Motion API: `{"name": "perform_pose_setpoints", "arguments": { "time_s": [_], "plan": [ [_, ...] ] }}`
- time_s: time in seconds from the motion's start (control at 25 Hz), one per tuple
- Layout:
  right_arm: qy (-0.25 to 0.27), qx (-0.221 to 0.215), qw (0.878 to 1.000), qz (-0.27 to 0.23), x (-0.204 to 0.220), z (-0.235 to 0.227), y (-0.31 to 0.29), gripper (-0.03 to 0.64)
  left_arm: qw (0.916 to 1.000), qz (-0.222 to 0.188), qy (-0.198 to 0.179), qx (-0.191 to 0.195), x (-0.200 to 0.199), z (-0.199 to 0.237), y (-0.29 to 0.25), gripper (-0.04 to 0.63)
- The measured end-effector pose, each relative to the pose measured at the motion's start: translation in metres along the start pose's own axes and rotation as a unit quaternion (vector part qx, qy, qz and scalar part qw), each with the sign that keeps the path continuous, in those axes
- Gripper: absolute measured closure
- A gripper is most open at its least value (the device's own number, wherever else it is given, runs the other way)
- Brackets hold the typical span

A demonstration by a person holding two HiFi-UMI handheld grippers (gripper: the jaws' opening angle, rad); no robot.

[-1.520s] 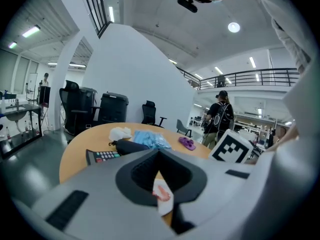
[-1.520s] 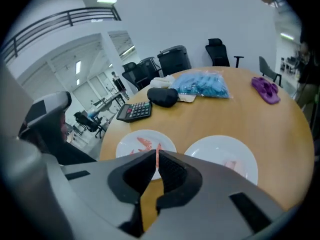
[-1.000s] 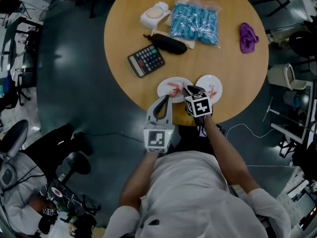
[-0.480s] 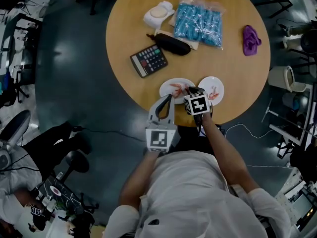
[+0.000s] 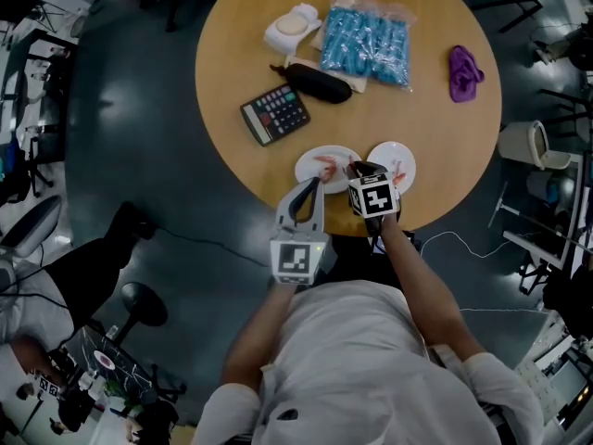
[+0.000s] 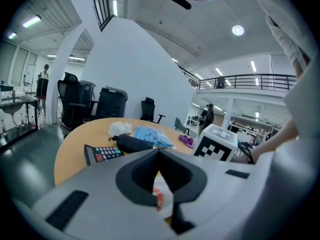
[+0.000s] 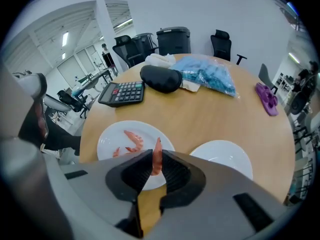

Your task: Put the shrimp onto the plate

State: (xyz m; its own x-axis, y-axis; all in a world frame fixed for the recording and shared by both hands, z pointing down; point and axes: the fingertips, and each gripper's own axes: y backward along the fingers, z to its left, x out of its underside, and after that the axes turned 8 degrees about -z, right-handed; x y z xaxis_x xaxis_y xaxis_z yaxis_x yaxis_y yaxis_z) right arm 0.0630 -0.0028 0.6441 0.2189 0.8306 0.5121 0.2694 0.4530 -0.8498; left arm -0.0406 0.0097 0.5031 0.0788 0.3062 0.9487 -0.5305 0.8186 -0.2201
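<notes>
The round table (image 5: 426, 128) has a smooth, satin top of light wood look. On it, the calculator (image 5: 274, 113) is hard black plastic with a matt body. Just behind the calculator, the black pouch (image 5: 317, 82) looks soft and matt, like cloth. Further behind it, the blue packets (image 5: 365, 46) lie in clear, crinkled, shiny plastic film, and the white bundle (image 5: 291, 26) is soft and matt; cloth or paper, I cannot tell. Far right of the calculator, the purple cloth (image 5: 463, 70) is limp and matt. The plate nearest the calculator (image 7: 107, 141) and the second plate (image 7: 222, 156) are white, smooth and glossy. The shrimp (image 7: 134, 140) are pink-orange with a slight sheen. The floor (image 5: 139, 137) is dark, smooth and reflective.
</notes>
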Motion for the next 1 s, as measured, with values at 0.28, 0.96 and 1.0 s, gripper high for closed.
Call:
{"name": "perform_pose_setpoints", "arguments": {
  "time_s": [0.28,0.96,1.0],
  "plan": [
    [-0.036,0.045,0.998,-0.019,0.01,-0.062,0.019,0.552,0.9999,-0.007,0.011,0.001,-0.007,-0.015,-0.005,0.588],
    [-0.035,0.053,0.998,-0.012,0.015,-0.125,0.006,0.551,0.9997,0.019,-0.016,0.006,0.006,-0.031,0.002,0.588],
    [-0.032,0.053,0.998,-0.012,0.015,-0.124,0.006,0.551,0.9997,0.018,-0.017,0.003,0.005,-0.028,0.002,0.588]
  ]
}}
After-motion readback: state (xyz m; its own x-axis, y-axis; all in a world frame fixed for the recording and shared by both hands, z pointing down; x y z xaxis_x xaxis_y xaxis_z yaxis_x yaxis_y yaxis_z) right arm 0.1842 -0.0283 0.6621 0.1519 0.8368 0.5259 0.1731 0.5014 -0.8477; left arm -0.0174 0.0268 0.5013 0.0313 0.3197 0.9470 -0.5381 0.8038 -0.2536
